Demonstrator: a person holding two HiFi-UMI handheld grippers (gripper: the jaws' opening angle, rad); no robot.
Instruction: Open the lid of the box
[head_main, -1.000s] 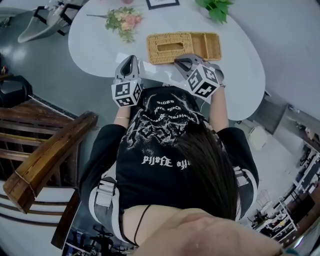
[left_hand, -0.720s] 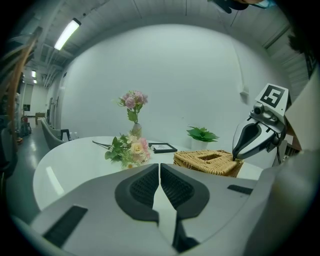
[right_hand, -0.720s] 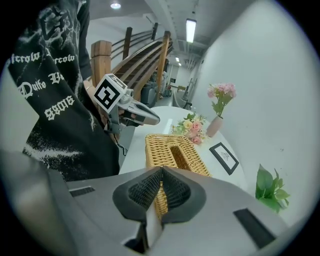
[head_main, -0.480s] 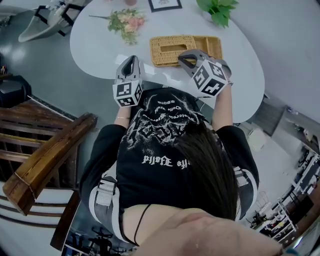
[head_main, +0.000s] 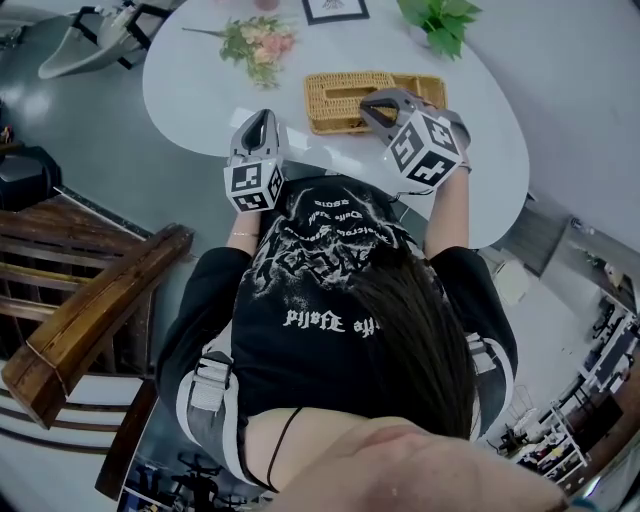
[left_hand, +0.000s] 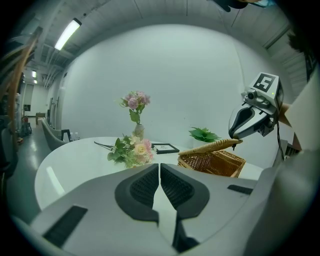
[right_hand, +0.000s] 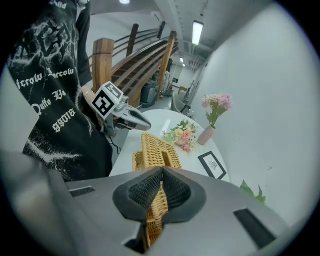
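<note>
A wicker box (head_main: 418, 90) stands on the white oval table (head_main: 190, 90). Its slotted wicker lid (head_main: 338, 95) is tilted up at the right end. My right gripper (head_main: 374, 104) is shut on that raised edge; in the right gripper view the lid (right_hand: 154, 150) runs away from the pinching right gripper (right_hand: 160, 176). The left gripper view shows the lid (left_hand: 210, 146) lifted off the box (left_hand: 214, 163) below the right gripper (left_hand: 239, 136). My left gripper (head_main: 262, 118) hovers at the table's near edge, left of the box, shut on nothing (left_hand: 159, 168).
A bouquet (head_main: 255, 42) lies on the table behind the box, with a picture frame (head_main: 335, 8) and a green plant (head_main: 440, 20) at the far edge. A vase of pink flowers (left_hand: 136, 112) stands there too. A wooden stair rail (head_main: 90, 310) is at the left.
My right gripper has risen with the lid's edge, so the lid tilts up more. The left gripper has stayed where it was.
</note>
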